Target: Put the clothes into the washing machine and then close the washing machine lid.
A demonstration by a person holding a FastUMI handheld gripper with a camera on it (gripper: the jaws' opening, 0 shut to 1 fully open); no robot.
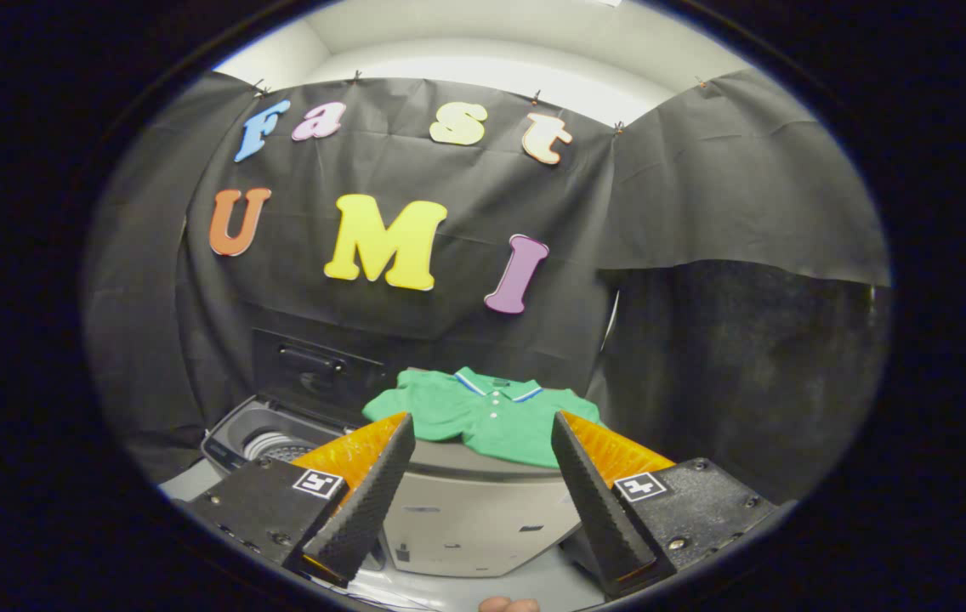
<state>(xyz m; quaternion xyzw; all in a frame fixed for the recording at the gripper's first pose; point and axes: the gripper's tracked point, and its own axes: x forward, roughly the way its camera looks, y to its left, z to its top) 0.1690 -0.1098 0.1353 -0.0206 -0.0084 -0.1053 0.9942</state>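
Backdrop: black cloth wall [415,340] behind everything.
Washer: washing machine [466,510], lid [313,374] raised, drum [275,446] exposed.
Shirt: green shirt [491,412] lying on washer top, beyond fingers.
Gripper: gripper [483,442] spread wide, holding nothing.

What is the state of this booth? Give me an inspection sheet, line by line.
Surface: grey top of the washing machine, partly covered by the shirt.
Job's things: green polo shirt lies flat on the machine's top, just beyond the fingers; lid stands raised; drum opening beside the shirt is uncovered.
Clutter: nothing seen.
Grippers: gripper has its fingers spread apart, holding nothing, short of the shirt.
Cables: nothing seen.
Surroundings: black cloth wall behind; pale ceiling above.
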